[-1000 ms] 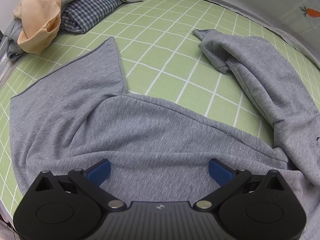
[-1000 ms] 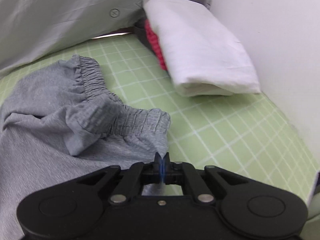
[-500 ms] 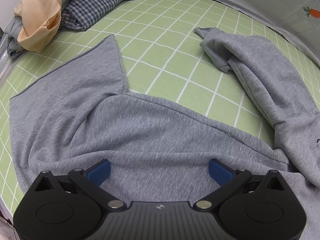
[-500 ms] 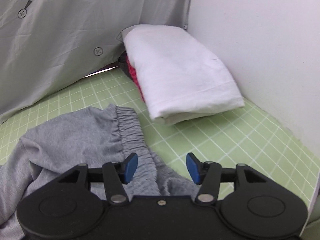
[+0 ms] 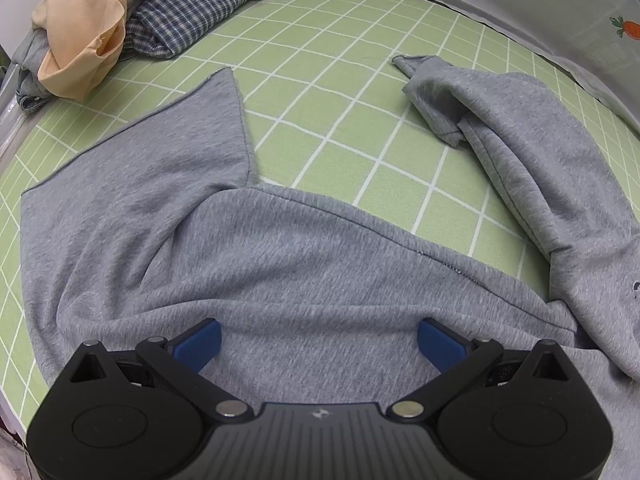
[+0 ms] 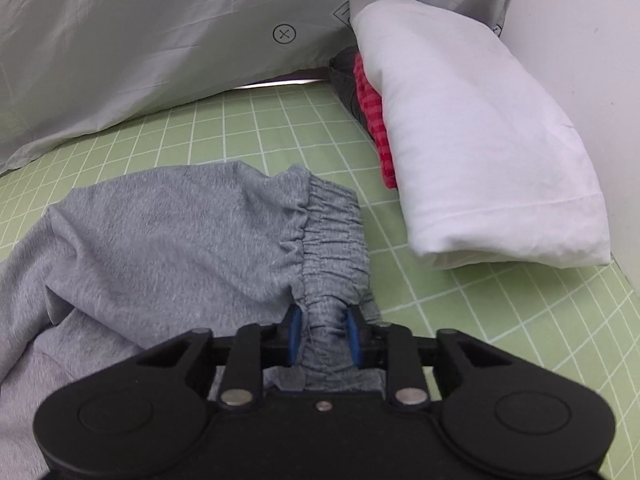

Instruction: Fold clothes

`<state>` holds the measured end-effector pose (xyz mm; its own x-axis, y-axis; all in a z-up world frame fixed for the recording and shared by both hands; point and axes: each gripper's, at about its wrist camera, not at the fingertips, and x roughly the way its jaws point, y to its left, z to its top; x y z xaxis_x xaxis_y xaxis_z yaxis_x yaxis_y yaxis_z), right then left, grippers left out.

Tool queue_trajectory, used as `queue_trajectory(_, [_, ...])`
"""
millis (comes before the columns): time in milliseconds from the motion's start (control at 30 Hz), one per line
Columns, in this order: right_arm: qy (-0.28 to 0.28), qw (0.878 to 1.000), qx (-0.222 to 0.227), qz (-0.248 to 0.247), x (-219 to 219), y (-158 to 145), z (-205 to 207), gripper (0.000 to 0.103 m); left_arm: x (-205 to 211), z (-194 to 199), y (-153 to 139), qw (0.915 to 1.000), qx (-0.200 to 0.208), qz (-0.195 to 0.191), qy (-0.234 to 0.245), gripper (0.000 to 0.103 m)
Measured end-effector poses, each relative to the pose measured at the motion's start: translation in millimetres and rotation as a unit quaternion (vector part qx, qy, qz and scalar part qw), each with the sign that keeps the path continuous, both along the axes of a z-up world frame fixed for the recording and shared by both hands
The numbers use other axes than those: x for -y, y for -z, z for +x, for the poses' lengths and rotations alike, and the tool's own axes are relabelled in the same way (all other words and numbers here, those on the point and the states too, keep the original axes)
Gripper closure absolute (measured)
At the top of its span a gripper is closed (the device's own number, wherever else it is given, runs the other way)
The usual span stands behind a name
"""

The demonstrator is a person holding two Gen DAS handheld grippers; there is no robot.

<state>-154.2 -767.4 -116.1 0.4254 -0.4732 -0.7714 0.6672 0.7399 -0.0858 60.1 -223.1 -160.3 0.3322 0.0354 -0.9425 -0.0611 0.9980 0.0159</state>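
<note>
A pair of grey sweatpants [image 5: 304, 264] lies spread on the green checked sheet [image 5: 336, 92], one leg flat at the left, the other leg [image 5: 520, 128] folded over at the right. My left gripper [image 5: 319, 342] is wide open just above the grey fabric, holding nothing. In the right wrist view my right gripper [image 6: 323, 338] is shut on the elastic waistband [image 6: 332, 240] of the sweatpants, which bunches between the blue pads.
A pile of unfolded clothes, peach [image 5: 80, 40] and blue plaid [image 5: 188, 12], sits at the far left. A folded white garment [image 6: 472, 140] lies on a red striped one [image 6: 376, 120] by the white wall at the right. A grey printed sheet [image 6: 160, 40] hangs behind.
My right gripper opened after its first grip, moved onto the elastic waistband and has now shut on it. The left gripper has stayed open and nearly still over the fabric.
</note>
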Motion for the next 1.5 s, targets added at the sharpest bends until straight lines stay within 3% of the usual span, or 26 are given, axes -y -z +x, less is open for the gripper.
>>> queue_trajectory(267, [0.057, 0.991, 0.095, -0.078, 29, -57, 18, 0.087, 0, 0, 0, 1.0, -0.001, 0.0, 0.001, 0.0])
queue_trajectory(300, [0.066, 0.99, 0.096, -0.083, 34, -60, 22, 0.073, 0, 0, 1, 1.0, -0.001, 0.0, 0.0, 0.0])
queue_trajectory(333, [0.071, 0.992, 0.072, -0.077, 40, -54, 31, 0.066, 0, 0, 1, 1.0, -0.002, 0.0, 0.0, 0.0])
queue_trajectory(433, [0.056, 0.995, 0.012, -0.078, 32, -42, 45, 0.06, 1, 4, 0, 0.9999, -0.014, -0.001, -0.002, 0.0])
queue_trajectory(500, [0.048, 0.996, 0.023, -0.072, 17, -42, 41, 0.028, -1, 7, -5, 0.9998, -0.018, -0.005, -0.007, 0.0])
queue_trajectory(567, [0.049, 0.997, 0.032, -0.058, 2, -41, 37, 0.018, -2, 11, -19, 0.9997, 0.009, -0.017, -0.014, 0.0])
queue_trajectory(767, [0.063, 0.998, 0.026, 0.004, -33, -23, 21, 0.014, 20, 60, -48, 0.9935, 0.072, -0.088, 0.009, 0.0])
queue_trajectory(900, [0.074, 0.997, 0.01, 0.026, -47, -11, 17, 0.014, 48, 109, -40, 0.9909, 0.069, -0.116, 0.011, 0.001])
queue_trajectory(1033, [0.092, 0.995, 0.013, 0.042, -54, -11, 13, 0.014, 66, 144, -26, 0.9902, 0.05, -0.13, -0.005, 0.021])
queue_trajectory(1100, [0.098, 0.994, 0.013, 0.044, -54, -12, 12, 0.014, 71, 154, -21, 0.9908, 0.044, -0.127, -0.012, 0.037])
queue_trajectory(1133, [0.099, 0.994, 0.01, 0.042, -54, -12, 13, 0.014, 73, 158, -20, 0.9914, 0.046, -0.121, -0.016, 0.052])
queue_trajectory(1200, [0.101, 0.994, 0.003, 0.035, -53, -13, 14, 0.014, 74, 167, -22, 0.9906, 0.06, -0.122, -0.015, 0.093])
queue_trajectory(1267, [0.105, 0.994, -0.001, 0.032, -51, -14, 14, 0.014, 71, 179, -31, 0.9864, 0.077, -0.144, -0.015, 0.094])
queue_trajectory(1400, [0.109, 0.994, -0.001, 0.028, -49, -16, 16, 0.014, 57, 207, -86, 0.9727, 0.192, -0.129, -0.018, 0.095])
queue_trajectory(1500, [0.107, 0.994, -0.004, 0.022, -50, -18, 15, 0.014, 31, 225, -112, 0.9597, 0.249, -0.107, -0.074, 0.092])
